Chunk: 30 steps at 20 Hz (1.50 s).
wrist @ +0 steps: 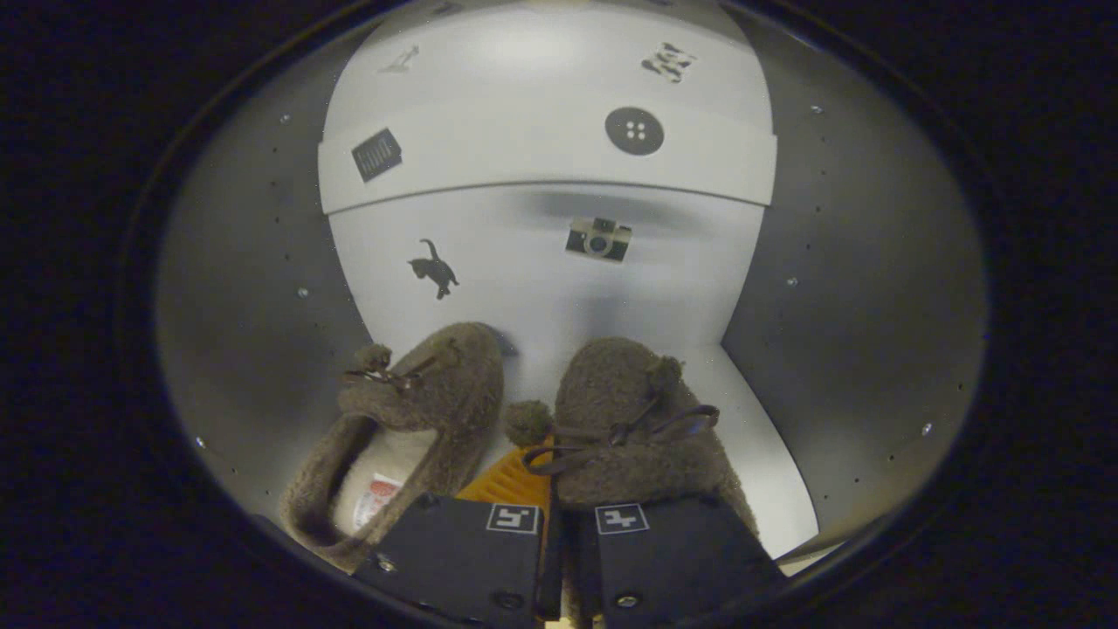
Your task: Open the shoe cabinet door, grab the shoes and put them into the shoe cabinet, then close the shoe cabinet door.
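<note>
Two fuzzy brown slippers sit side by side on the pale floor [742,419] of the shoe cabinet [873,288]: the left slipper [410,419] shows its light insole, the right slipper [629,428] lies just ahead of the gripper [552,489]. The fingers stand nearly together, pinching the right slipper's inner edge by the pompom [528,422]. Beyond the slippers, the white back panel [524,253] carries cat [434,268], camera [598,238] and button [634,131] stickers. Grey side walls with rows of small holes close in on either side.
</note>
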Each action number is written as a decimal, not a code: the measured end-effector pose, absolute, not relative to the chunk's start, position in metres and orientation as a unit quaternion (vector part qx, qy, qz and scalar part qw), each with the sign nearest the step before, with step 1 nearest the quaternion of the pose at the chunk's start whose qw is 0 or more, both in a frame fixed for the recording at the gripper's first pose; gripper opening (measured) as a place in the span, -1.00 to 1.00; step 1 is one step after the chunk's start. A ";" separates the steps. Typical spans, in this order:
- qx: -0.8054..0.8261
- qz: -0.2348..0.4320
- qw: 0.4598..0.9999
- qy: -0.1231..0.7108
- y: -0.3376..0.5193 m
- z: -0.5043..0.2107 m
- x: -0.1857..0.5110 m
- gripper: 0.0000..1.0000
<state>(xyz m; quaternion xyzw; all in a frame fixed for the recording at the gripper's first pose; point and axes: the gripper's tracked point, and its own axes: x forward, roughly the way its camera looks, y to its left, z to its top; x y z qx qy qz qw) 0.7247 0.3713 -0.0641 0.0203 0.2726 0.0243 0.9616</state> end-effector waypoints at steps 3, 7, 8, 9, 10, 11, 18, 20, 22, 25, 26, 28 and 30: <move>0.031 0.008 0.955 0.294 0.367 -0.068 0.725 -0.71; 0.034 0.003 0.952 0.304 0.367 -0.067 0.723 -0.56; 0.038 0.009 0.953 0.302 0.369 -0.065 0.721 -0.51; 0.043 0.016 0.954 0.298 0.372 -0.063 0.717 -0.43; 0.045 0.018 0.956 0.290 0.370 -0.060 0.712 -0.34; 0.048 0.016 0.960 0.276 0.369 -0.055 0.708 -0.26; 0.036 0.036 0.980 0.193 0.374 -0.032 0.644 0.55; 0.017 0.041 0.986 0.158 0.372 -0.021 0.617 0.55; 0.006 0.042 0.990 0.138 0.371 -0.015 0.587 0.56; 0.020 0.058 0.991 0.118 0.373 -0.007 0.535 0.99; 0.021 0.061 0.991 0.114 0.371 -0.005 0.517 0.99; 0.021 0.071 0.992 0.099 0.371 0.003 0.478 0.99; 0.018 0.078 0.994 0.080 0.367 0.014 0.438 0.99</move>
